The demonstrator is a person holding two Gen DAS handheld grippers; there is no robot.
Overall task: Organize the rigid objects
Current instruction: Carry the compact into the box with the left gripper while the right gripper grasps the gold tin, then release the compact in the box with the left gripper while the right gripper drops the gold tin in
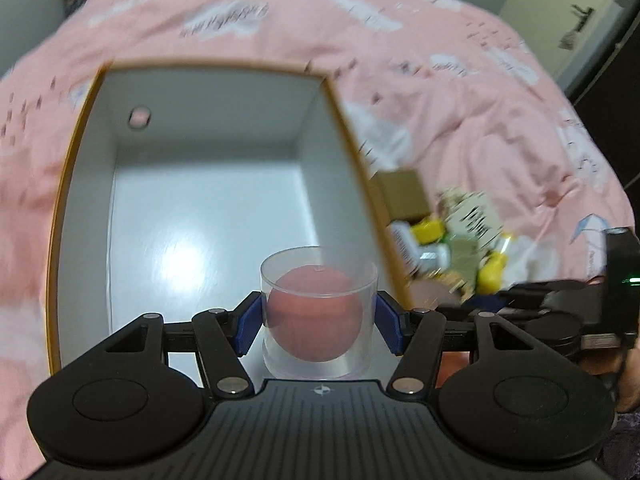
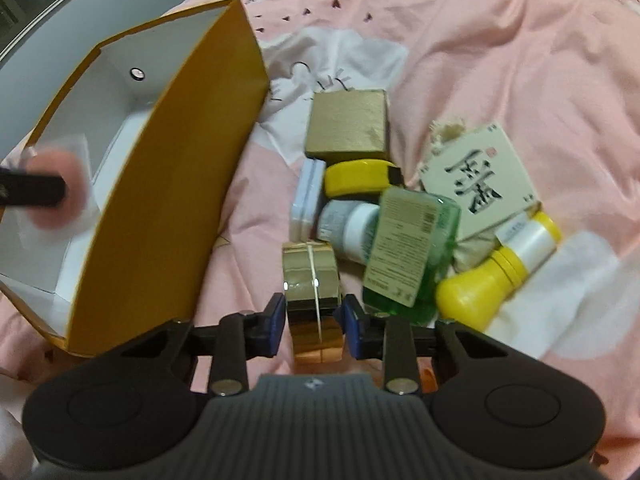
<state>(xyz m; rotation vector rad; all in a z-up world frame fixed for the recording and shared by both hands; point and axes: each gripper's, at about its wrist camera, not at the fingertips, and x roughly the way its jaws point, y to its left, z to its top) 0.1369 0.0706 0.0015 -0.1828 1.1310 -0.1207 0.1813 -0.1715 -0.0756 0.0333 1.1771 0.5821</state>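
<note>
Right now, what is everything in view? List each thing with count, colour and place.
box: 1, orange outside, white inside, open on the bedspread, left of the pile
clear tub: 1, transparent, pink ball inside, held over the box
gold packet: 1, shiny gold, near edge of pile
brown carton: 1, far end of pile
green bottle: 1, lying in the pile
yellow bottle: 1, right of green bottle
yellow case: 1, below carton
white jar: 1, mid pile
card: 1, cream, black character
bedspread: 1, pink
left tongs: shut on clear tub
right tongs: astride gold packet, contact unclear
</note>
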